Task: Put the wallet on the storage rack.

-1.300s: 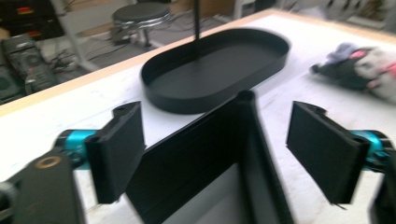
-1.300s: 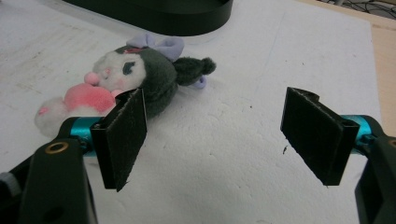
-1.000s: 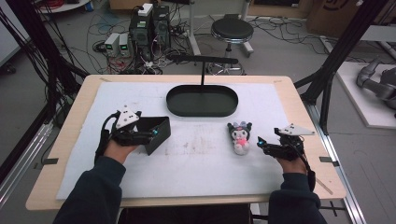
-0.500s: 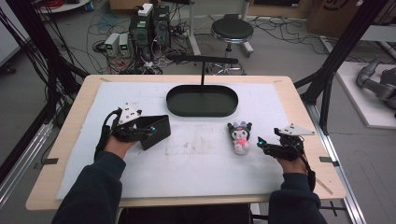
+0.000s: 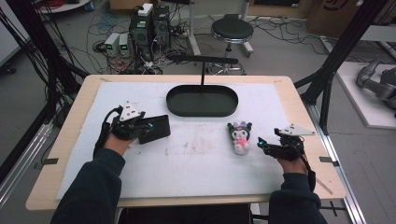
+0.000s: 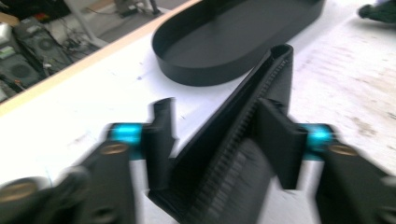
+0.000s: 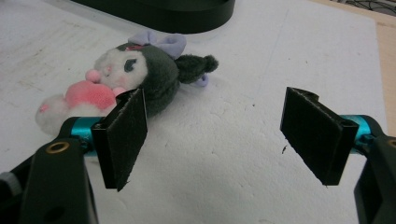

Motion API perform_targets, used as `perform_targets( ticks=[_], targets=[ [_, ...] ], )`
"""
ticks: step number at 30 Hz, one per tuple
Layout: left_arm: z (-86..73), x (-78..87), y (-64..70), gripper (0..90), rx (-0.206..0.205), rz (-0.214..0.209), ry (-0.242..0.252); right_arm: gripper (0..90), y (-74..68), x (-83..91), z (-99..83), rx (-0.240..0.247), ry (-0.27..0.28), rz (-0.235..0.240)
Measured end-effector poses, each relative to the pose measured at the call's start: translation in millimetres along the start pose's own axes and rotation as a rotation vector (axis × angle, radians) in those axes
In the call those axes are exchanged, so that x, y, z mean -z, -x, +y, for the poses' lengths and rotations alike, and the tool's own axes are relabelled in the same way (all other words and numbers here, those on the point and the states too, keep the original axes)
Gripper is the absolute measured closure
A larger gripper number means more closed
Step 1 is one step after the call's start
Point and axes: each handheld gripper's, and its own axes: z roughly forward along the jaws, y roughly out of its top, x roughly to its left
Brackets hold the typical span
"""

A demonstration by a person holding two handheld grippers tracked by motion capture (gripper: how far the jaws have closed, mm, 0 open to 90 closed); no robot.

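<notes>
hands are working at the white table pad [image 5: 196, 163]. left gripper [image 5: 150, 128] is grasping a flat black zip case [image 5: 156, 129] and is tipping it flatter than a moment ago, low over the pad, near the black oval tray [image 5: 201, 101]. it looks like the case is being laid down. right gripper [image 5: 262, 143] is waiting with jaws spread wide, just beside the small plush doll with dark ears and pink tummy [image 5: 240, 136], maybe next.

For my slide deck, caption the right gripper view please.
Open right gripper poised beside a plush toy lying on the white mat.
</notes>
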Motion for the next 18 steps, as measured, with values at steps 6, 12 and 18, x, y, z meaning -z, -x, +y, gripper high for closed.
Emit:
perform_targets(
  ticks=[6, 12, 18],
  targets=[
    [1.1, 7.0, 0.3, 76.3, 0.052, -0.05, 0.002, 23.3, -0.3, 0.2, 0.4, 0.0, 0.001, 0.0],
    [-2.7, 6.5, 10.0, 76.5, 0.094, -0.064, 0.042, 23.3, -0.8, -0.6, 0.9, 0.006, 0.003, 0.001],
    [-6.0, -1.6, 19.1, 58.2, 0.078, -0.105, -0.01, 23.3, -0.3, -0.6, 0.3, 0.003, 0.002, 0.002]
  ],
)
